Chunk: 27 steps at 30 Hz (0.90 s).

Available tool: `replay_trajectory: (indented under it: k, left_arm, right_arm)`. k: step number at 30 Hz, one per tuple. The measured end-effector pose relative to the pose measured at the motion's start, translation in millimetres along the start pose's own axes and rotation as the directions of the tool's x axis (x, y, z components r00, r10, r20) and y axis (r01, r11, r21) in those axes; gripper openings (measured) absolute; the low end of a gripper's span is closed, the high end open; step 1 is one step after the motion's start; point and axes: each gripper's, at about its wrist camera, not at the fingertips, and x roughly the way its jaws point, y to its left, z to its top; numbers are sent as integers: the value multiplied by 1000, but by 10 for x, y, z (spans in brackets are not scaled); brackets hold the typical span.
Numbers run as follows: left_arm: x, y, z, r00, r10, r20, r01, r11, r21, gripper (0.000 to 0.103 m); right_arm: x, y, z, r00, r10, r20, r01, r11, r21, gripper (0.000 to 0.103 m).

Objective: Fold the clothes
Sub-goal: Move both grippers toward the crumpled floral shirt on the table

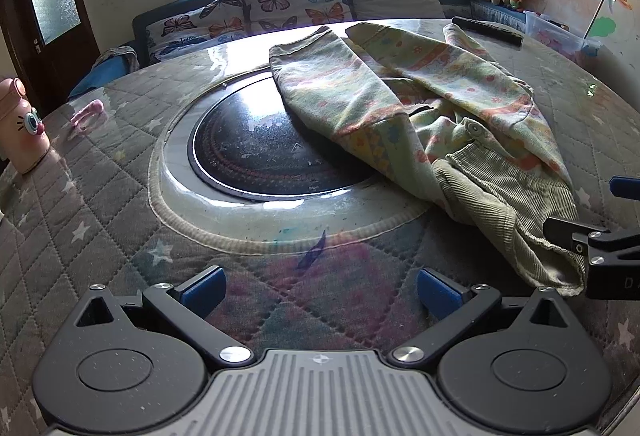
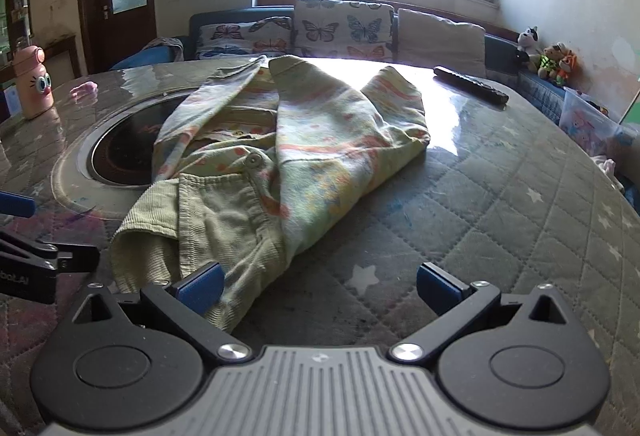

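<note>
A small pale-green child's jacket (image 1: 440,108) with a printed lining and a corduroy outside lies crumpled on the round quilted table (image 1: 100,204). It also shows in the right wrist view (image 2: 280,156). My left gripper (image 1: 320,294) is open and empty, low over the table to the left of the jacket's near corduroy hem. My right gripper (image 2: 318,288) is open; its left finger (image 2: 200,288) is over the near corduroy hem, with nothing between the jaws. The right gripper also shows at the right edge of the left wrist view (image 1: 600,220).
A dark round hotplate (image 1: 272,148) sits in the table's middle, partly under the jacket. A pink bottle (image 2: 34,84) and a small pink object (image 2: 84,90) stand at the left. A black remote (image 2: 472,84) lies at the far right. A sofa with butterfly cushions (image 2: 344,26) stands behind.
</note>
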Motion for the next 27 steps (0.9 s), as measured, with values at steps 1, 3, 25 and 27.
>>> replay_trajectory:
  k: [1, 3, 25, 27]
  left_arm:
    - [2, 0, 3, 1000, -1, -1, 1, 1000, 1, 103]
    - [4, -2, 11, 1000, -1, -1, 1, 1000, 3, 103]
    - [88, 57, 320, 1000, 18, 16, -18, 1000, 4, 103]
    - [86, 75, 398, 999, 23, 30, -23, 1000, 9, 103]
  right_arm:
    - [-6, 7, 9, 1000, 1, 2, -1, 1000, -3, 103]
    - [-18, 19, 28, 1000, 3, 6, -3, 1000, -7, 103]
    - [35, -54, 264, 999, 52, 5, -51, 998, -27, 103]
    - [68, -88, 334, 998, 59, 7, -58, 998, -25, 103]
